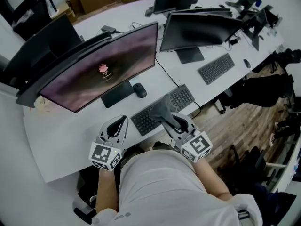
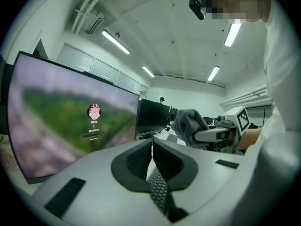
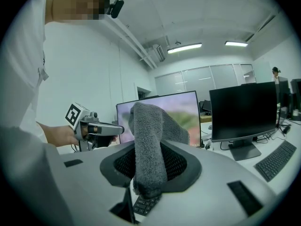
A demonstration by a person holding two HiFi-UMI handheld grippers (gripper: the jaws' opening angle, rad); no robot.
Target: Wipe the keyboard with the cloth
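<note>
The right claw is squeezed tight on the cloth. The cloth is gray and fuzzy. It looks soft, light and floppy, so it should bend easily and push down between the keys. It will not slip much, and it cannot break. The claw pinches it in a bunched strip, which seems a good place to hold. The strip's long way runs along the claw, and a puffy end sticks out past the tips. That free end is the part to rub with.

From above, the cloth is over the middle of the keyboard. I cannot tell if it touches the keys.

The left claw is pinched shut with nothing in it. It hangs just beside the keyboard's left end.

The keyboard lies flat on the white surface. Its long way runs on a slant, from near left to far right, along the surface's front edge. A mouse sits just behind the keyboard.
</note>
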